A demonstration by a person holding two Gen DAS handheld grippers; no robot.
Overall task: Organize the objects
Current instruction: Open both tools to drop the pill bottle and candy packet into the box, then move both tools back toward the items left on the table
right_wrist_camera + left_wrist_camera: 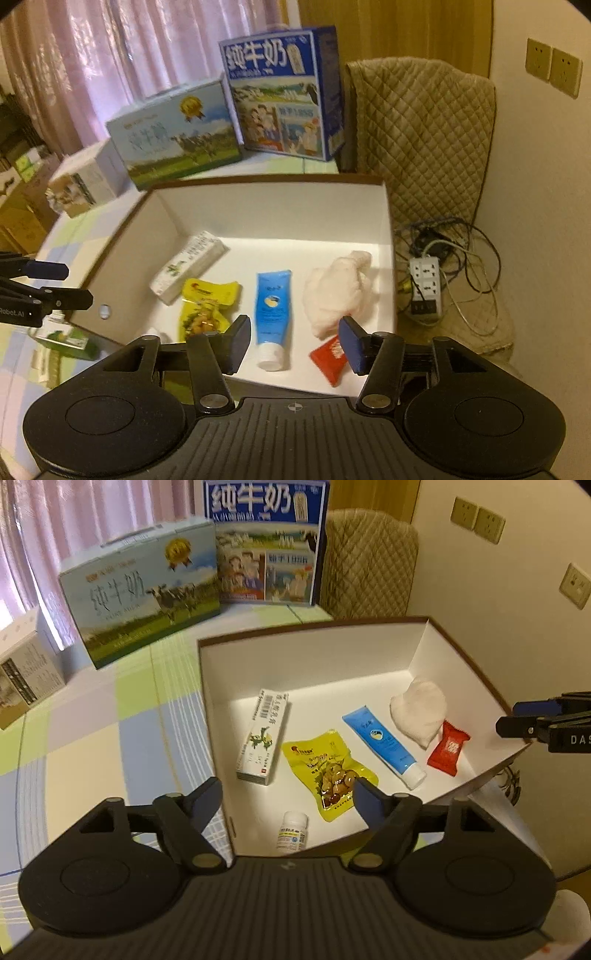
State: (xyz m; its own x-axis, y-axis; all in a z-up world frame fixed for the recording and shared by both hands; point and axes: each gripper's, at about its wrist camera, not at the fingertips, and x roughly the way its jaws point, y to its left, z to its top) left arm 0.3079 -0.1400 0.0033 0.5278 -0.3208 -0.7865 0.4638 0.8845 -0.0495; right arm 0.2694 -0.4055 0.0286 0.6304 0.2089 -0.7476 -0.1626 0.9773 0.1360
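Observation:
An open white box (314,657) with a brown rim sits on the checked tablecloth. Inside it lie a white medicine carton (263,736), a yellow snack packet (330,771), a blue tube (384,746), a crumpled white cloth (419,709), a red sachet (448,747) and a small white pill bottle (293,830). My left gripper (288,797) is open and empty above the box's near-left corner. My right gripper (295,341) is open and empty over the near edge, with the blue tube (272,314) and the red sachet (330,360) just beyond its fingers.
Two large milk cartons (144,590) (266,542) and a smaller box (26,672) stand at the back of the table. A green packet (70,341) lies outside the box. A quilted chair (424,140) on the right holds a power strip (424,284) and cables.

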